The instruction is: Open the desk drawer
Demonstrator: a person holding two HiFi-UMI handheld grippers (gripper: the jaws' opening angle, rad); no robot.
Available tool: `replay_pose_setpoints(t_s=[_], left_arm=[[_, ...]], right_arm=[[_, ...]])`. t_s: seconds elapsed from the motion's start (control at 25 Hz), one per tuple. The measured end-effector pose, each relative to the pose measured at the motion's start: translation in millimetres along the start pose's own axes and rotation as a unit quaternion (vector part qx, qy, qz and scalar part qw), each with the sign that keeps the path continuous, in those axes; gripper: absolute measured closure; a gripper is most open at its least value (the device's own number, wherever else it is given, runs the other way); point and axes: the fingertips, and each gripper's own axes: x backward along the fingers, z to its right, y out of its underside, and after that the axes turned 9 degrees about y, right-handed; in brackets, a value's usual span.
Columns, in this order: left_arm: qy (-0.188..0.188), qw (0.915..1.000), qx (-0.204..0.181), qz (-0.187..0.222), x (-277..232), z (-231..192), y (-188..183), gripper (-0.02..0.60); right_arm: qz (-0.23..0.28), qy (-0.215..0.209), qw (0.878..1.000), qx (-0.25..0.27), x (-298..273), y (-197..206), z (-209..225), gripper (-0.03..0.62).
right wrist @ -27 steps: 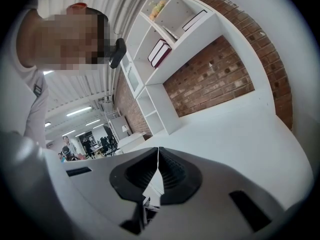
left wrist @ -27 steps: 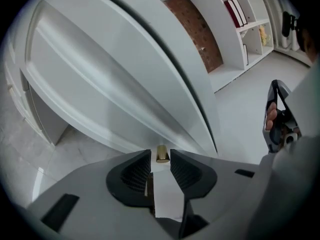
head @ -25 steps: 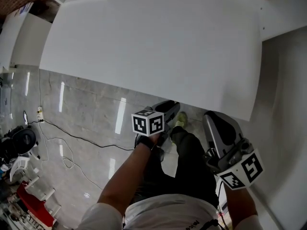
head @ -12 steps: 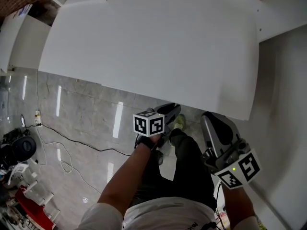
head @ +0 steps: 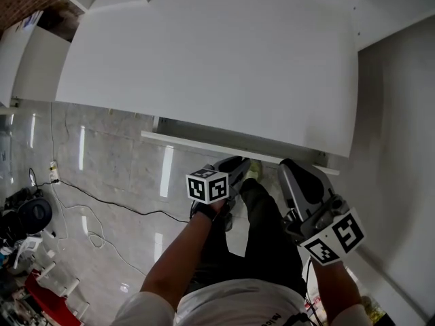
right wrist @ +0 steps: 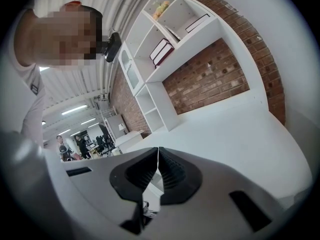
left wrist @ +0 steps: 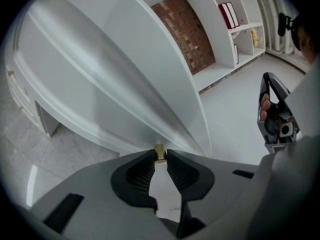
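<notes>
A white desk top [head: 217,66] fills the upper part of the head view. Below its near edge the drawer [head: 204,143] stands a little way out, its front showing as a thin white strip. My left gripper [head: 242,163] reaches to that front. In the left gripper view this gripper [left wrist: 160,156] is shut on the small brass drawer knob [left wrist: 159,151], with both ribbed pads pressing its sides. My right gripper [head: 291,168] hangs beside it, just short of the drawer's right end. Its jaws [right wrist: 158,156] are shut with nothing between them.
The person's legs [head: 262,229] are below the drawer. The grey tiled floor [head: 109,175] carries a black cable [head: 102,194] and clutter at the far left. A white wall [head: 401,148] runs along the right. White shelves [right wrist: 165,39] with books stand against a brick wall.
The drawer front has come out from under the desk top toward the person. My left gripper has drawn back with the knob. The right gripper has barely shifted.
</notes>
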Motion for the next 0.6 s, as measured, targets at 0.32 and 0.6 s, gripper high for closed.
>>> replay_pose_setpoints(t_s=[0.32,0.6], left_arm=[[-0.004,0.9999,0.010,-0.006,24.5,8.6,37.7,0.499],[-0.005,0.9998,0.014,-0.012,42.8,13.4,70.7,0.499]], right_arm=[[-0.004,0.001,1.000,0.000,18.2,6.3,-20.7,0.576],[-0.004,-0.002,1.000,0.003,36.4,16.1,-35.8,0.576]])
